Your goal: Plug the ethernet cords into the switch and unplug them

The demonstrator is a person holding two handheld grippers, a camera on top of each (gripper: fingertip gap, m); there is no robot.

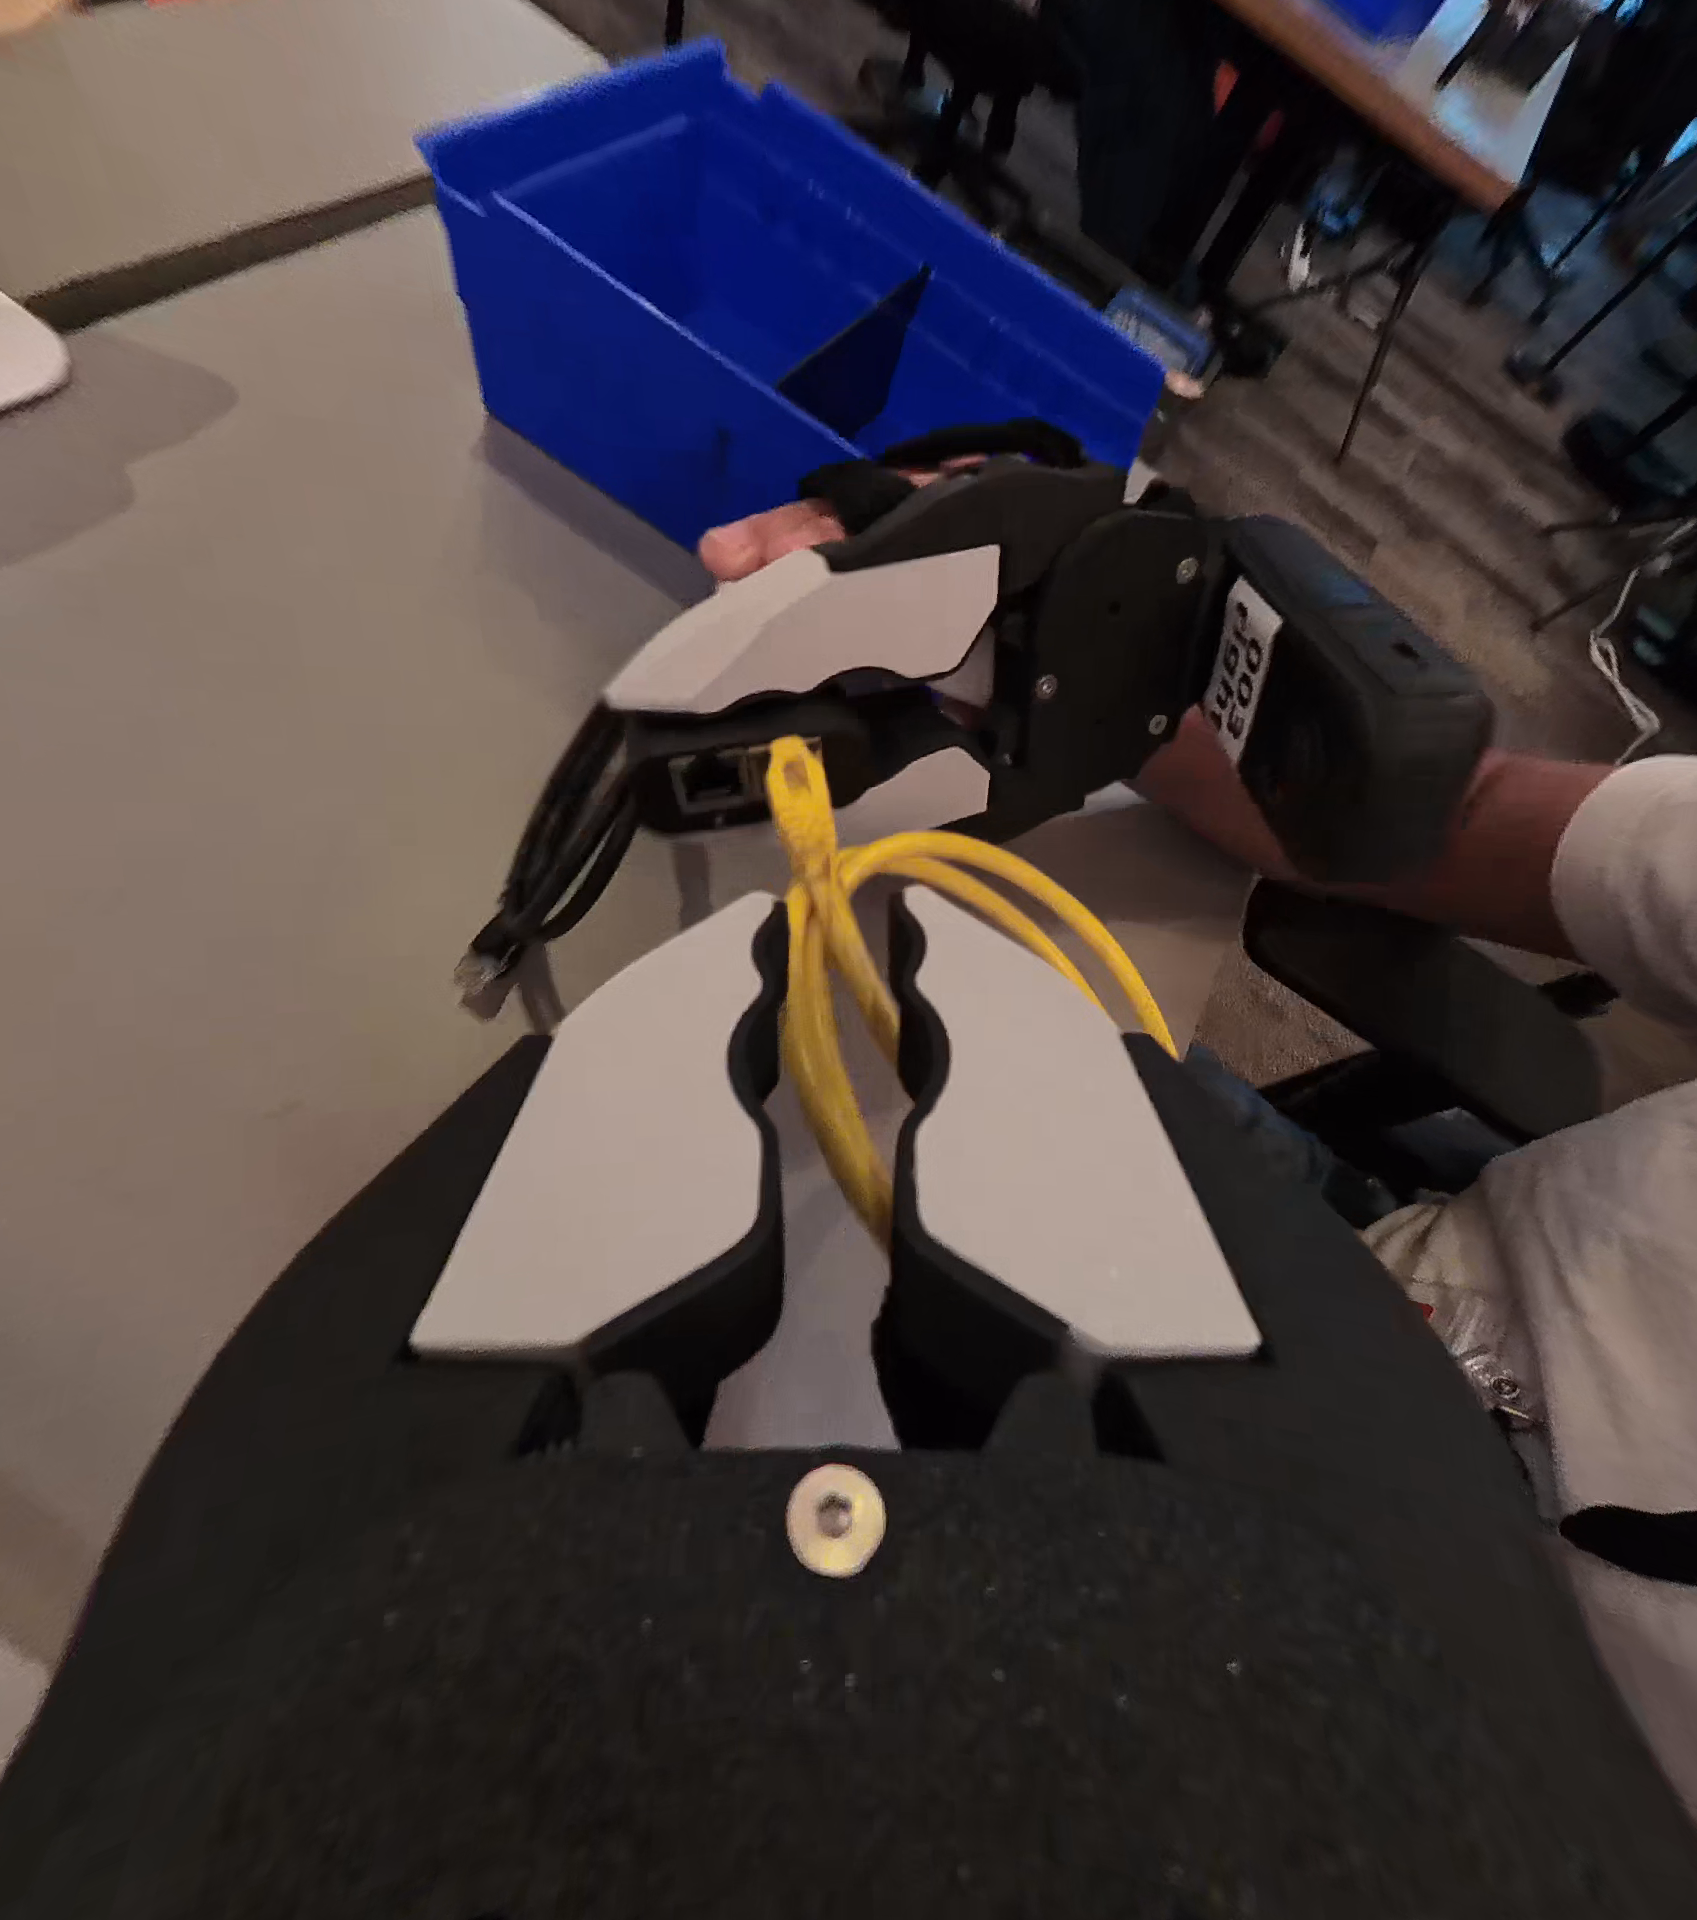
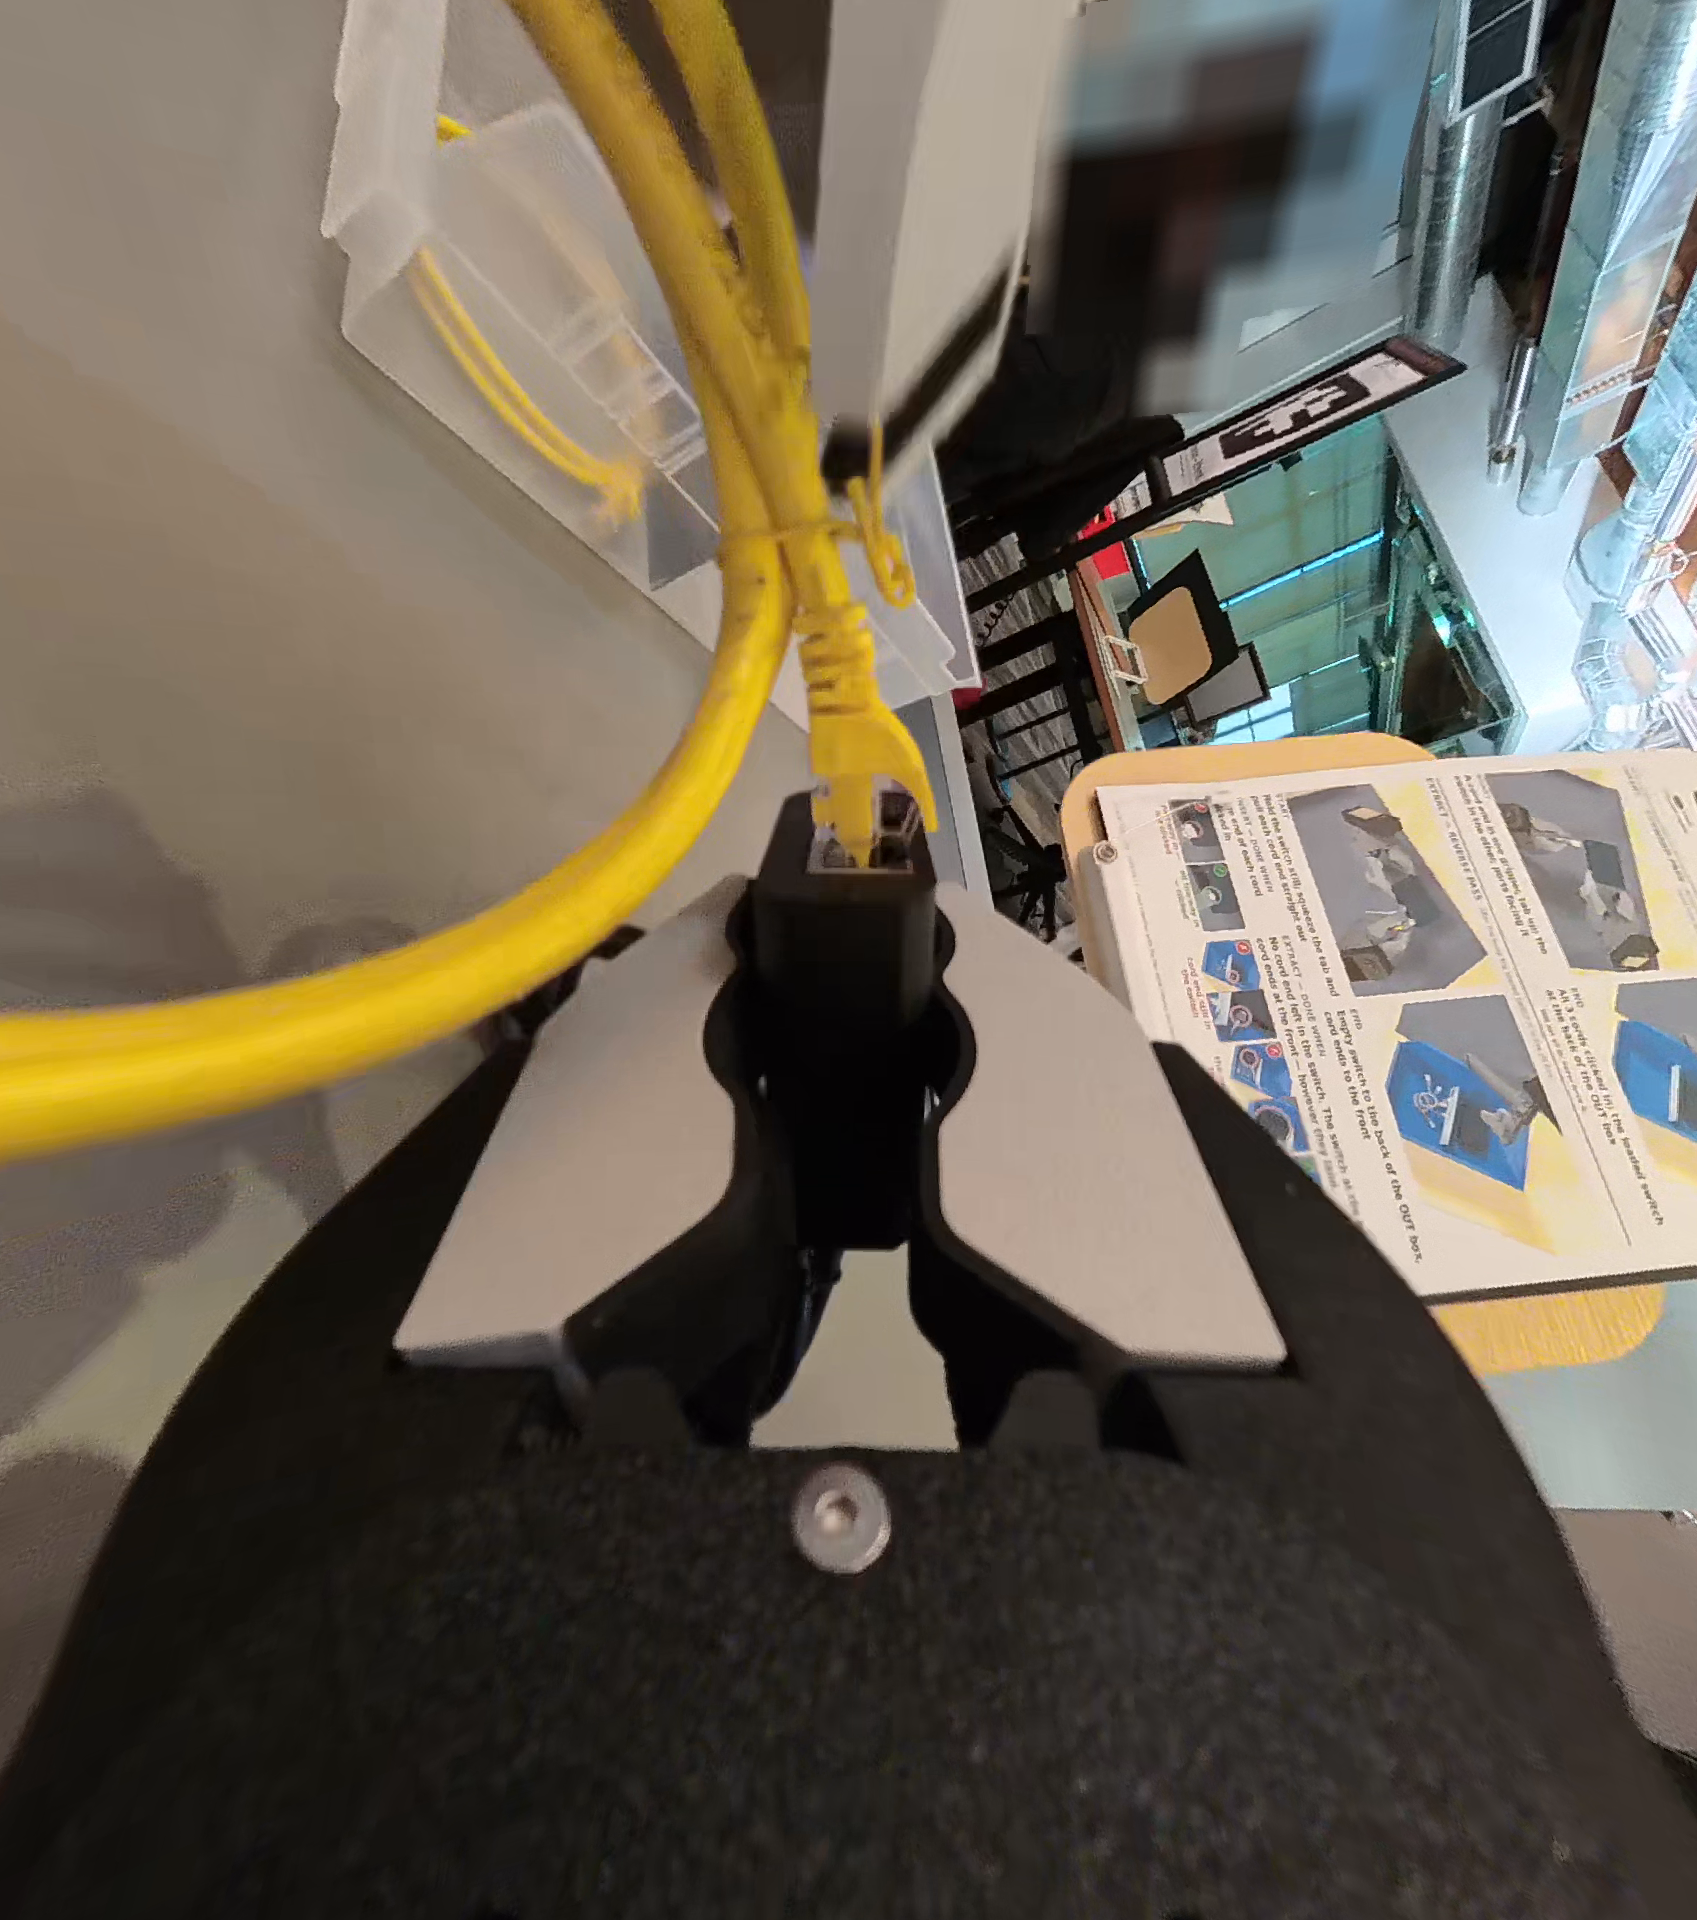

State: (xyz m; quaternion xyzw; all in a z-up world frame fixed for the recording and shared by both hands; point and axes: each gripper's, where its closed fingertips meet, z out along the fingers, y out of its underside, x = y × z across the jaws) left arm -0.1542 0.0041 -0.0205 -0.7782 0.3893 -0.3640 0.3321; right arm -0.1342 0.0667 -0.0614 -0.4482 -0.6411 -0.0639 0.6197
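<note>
On the grey table (image 1: 200, 727) one blue bin (image 1: 719, 312) stands at upper centre. The right gripper (image 2: 839, 935) clamps one black switch (image 2: 839, 987); one yellow cord (image 1: 823, 1018) passes between the parted fingers of the left gripper (image 1: 833, 914).

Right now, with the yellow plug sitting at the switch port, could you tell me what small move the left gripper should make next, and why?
Probably ease the left gripper back off the yellow ethernet cord. Its fingers stand apart around the looped cord, with a gap showing on the right side. The yellow plug already sits in a port of the black switch, which the right gripper clamps. Whether it has latched cannot be told.
</note>
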